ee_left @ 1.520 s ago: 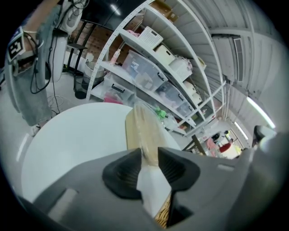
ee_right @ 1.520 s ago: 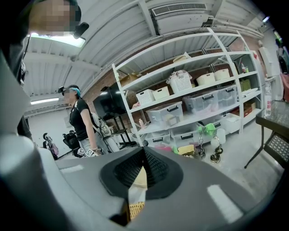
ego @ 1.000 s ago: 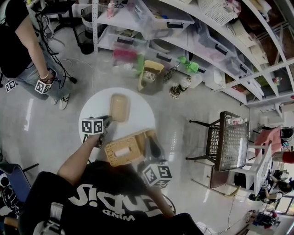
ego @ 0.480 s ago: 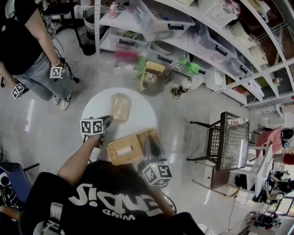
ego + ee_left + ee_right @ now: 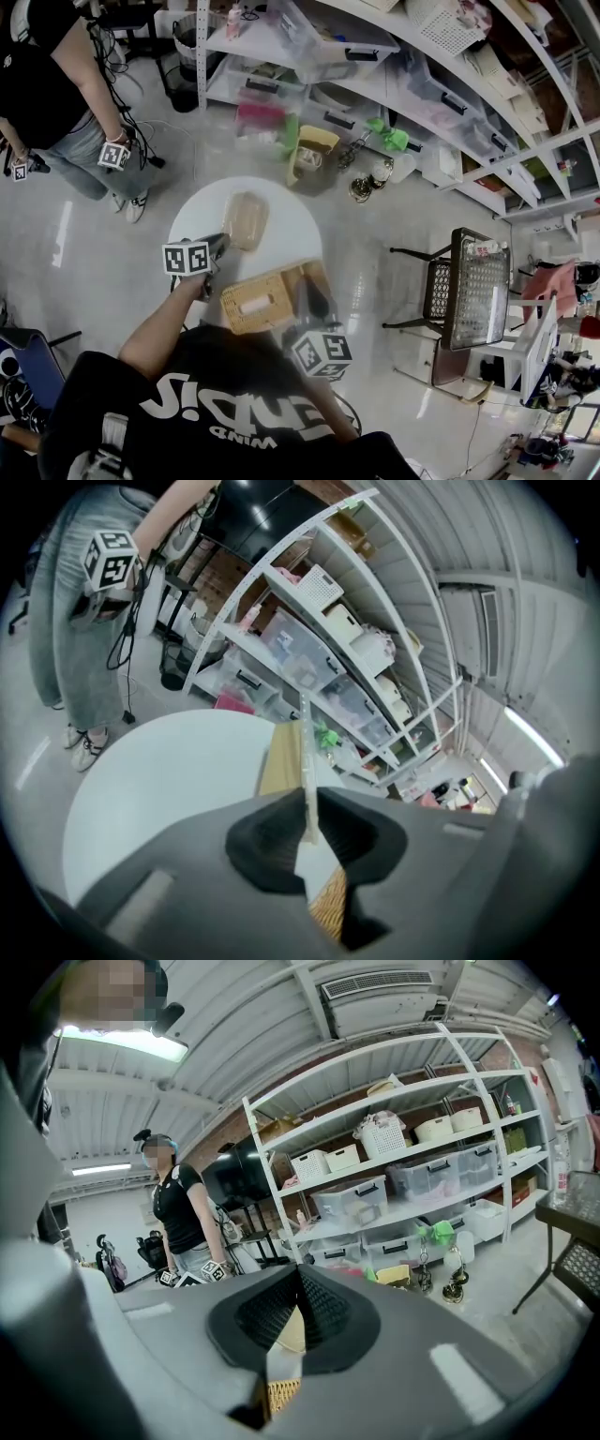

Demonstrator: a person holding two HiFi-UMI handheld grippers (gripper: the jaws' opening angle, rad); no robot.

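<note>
At a round white table, the left gripper is clamped on the near rim of a thin, translucent beige plastic lid at the tabletop's 12 o'clock. The right gripper, jaws pressed together with nothing visible between them, hangs over the right end of a tan perforated plastic basket at 5 o'clock. The lid looks light, slightly flexible and slick, likely to bow or pivot under a corner pinch; a hold midway along a long rim seems steadier.
</note>
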